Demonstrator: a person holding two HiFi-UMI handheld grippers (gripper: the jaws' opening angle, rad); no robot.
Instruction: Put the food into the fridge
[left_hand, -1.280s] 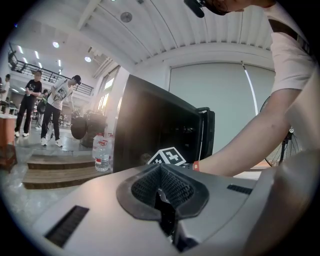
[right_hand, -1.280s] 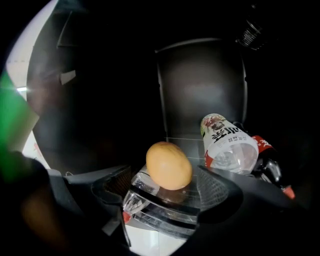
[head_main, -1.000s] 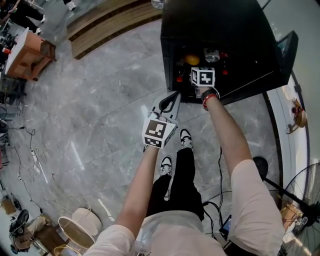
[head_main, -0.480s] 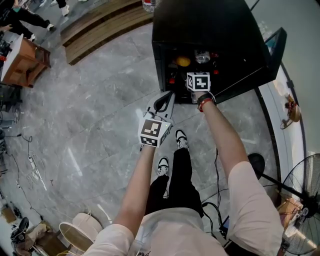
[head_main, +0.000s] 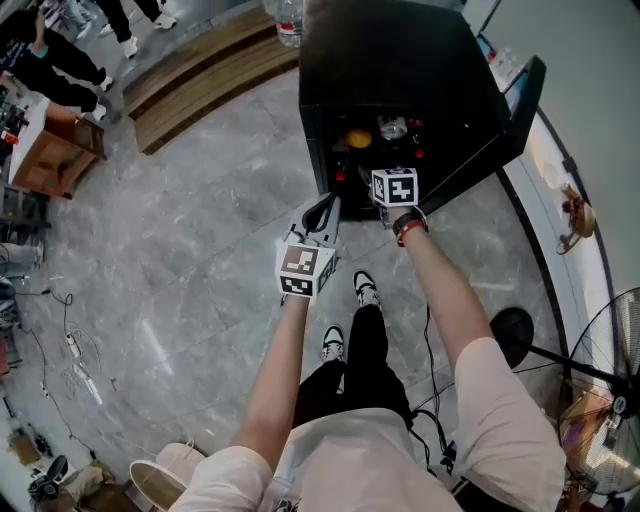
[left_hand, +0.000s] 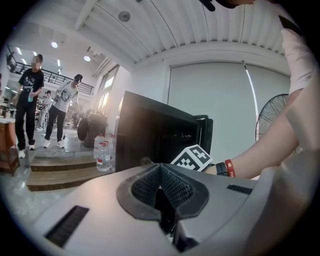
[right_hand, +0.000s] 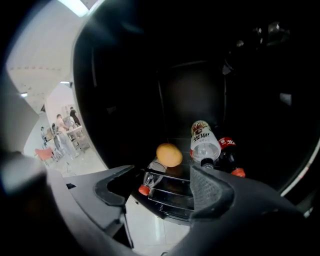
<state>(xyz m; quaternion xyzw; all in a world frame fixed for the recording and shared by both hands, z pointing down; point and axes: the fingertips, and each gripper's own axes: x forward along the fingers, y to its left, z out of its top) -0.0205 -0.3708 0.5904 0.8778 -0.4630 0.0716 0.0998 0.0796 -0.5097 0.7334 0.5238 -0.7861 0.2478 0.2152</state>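
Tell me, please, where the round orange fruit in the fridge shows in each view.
Head view: orange fruit, top centre, inside the open black fridge.
Left gripper view: not in it; the fridge's inside is too dark.
Right gripper view: just left of centre, left of the clear bottle.
Shared landmark: the black fridge, in all three.

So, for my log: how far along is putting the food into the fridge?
Looks mostly done: an orange and bottles lie inside the open fridge. Nothing is in hand: the right gripper, jaws closing, holds nothing; the left gripper is shut and empty. Probably left: closing the door.
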